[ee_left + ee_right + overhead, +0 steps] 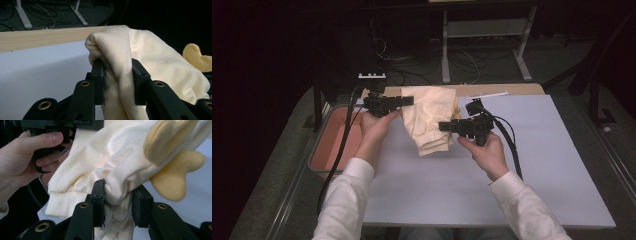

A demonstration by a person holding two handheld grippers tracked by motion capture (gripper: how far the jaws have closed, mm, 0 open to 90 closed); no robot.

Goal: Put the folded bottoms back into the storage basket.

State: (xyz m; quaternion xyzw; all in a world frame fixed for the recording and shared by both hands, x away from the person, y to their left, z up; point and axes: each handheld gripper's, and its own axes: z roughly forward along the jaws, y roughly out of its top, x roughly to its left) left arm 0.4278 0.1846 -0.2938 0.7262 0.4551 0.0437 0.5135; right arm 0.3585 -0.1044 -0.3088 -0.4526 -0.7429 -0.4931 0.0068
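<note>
**Cream garment pinched by both grippers above the table**

Cream sweatshirt-like garment (430,119) hangs bunched over the far-middle part of the white table top (532,165), lower end drooping toward the surface; whether it touches, can't tell. Ribbed cuff or hem (66,203) visible at its lower edge in the right gripper view. Yellow plush-looking pieces (172,173) attached on the garment's side, also showing in the left gripper view (197,58).

Left gripper (404,100) at the garment's upper left edge, jaws closed down on a fold of fabric (117,75), fabric filling the narrow gap. Right gripper (446,126) at the garment's right side, lower down, jaws likewise clamped on bunched cloth (117,195).

Left hand (376,125) and right hand (484,150) hold the gripper handles, white sleeves (347,200) behind. Black cables (339,150) trail from each gripper.

Left of the garment, off the table edge, a pinkish bin (328,162). Beyond the garment, a wooden strip (45,38) at the table's far edge, then floor cables and metal legs (445,50).
</note>
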